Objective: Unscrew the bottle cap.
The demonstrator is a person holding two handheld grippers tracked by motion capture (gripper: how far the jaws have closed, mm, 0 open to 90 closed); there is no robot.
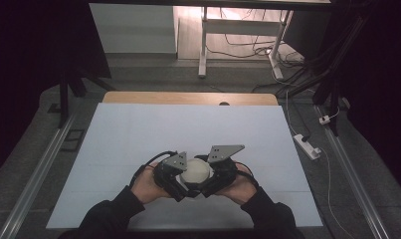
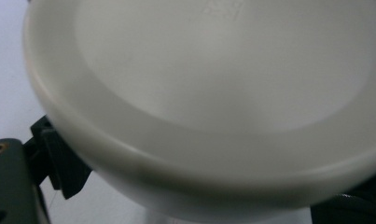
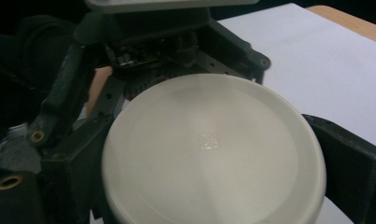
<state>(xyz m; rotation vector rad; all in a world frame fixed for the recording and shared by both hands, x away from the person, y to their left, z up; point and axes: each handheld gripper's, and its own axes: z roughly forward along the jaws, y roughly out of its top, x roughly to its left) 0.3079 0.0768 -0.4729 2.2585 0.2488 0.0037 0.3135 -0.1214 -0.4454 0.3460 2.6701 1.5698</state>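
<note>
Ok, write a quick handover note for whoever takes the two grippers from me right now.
Left gripper: against the left side of the white lidded tub; whether it is clamped cannot be told.
Right gripper: jaws stand either side of the tub, seemingly clamped on it.
The tub sits between both grippers near the front of the white table sheet, close to the person's side.
Its lid is on. Whether the tub is lifted or resting on the sheet cannot be told.
Done: both grippers are on the tub.
Left: probably opening or moving it; keep both grips steady.
</note>
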